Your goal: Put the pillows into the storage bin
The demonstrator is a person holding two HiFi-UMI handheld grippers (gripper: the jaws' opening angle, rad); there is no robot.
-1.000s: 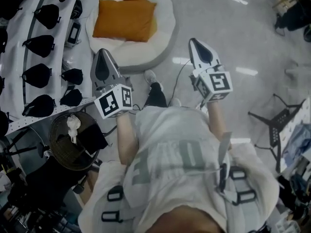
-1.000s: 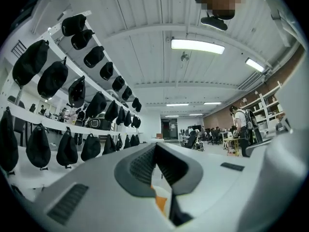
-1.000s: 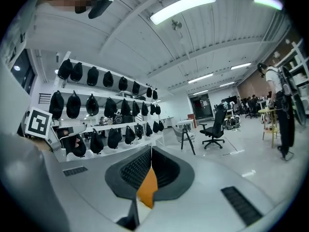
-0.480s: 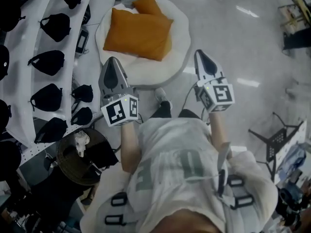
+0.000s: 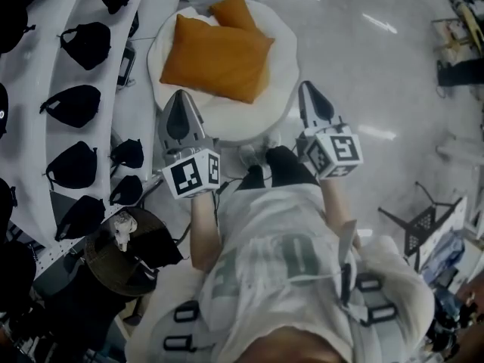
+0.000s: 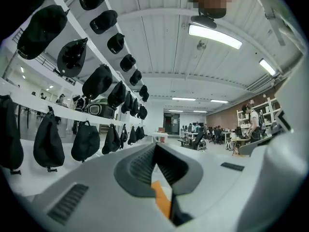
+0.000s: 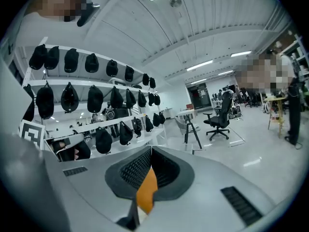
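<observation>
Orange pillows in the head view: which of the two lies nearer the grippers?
The larger orange pillow, fully visible at the front of the white round cushion. The smaller pillow shows only partly beyond its far edge.

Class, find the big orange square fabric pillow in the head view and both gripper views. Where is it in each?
Head view: the big orange square fabric pillow lies upper centre on a round white cushion.
Left gripper view: only an orange sliver low centre, past the shut jaws, probably it.
Right gripper view: the same, an orange sliver low centre.
Shared landmark: white shelves of black bags, at the left in each.
</observation>
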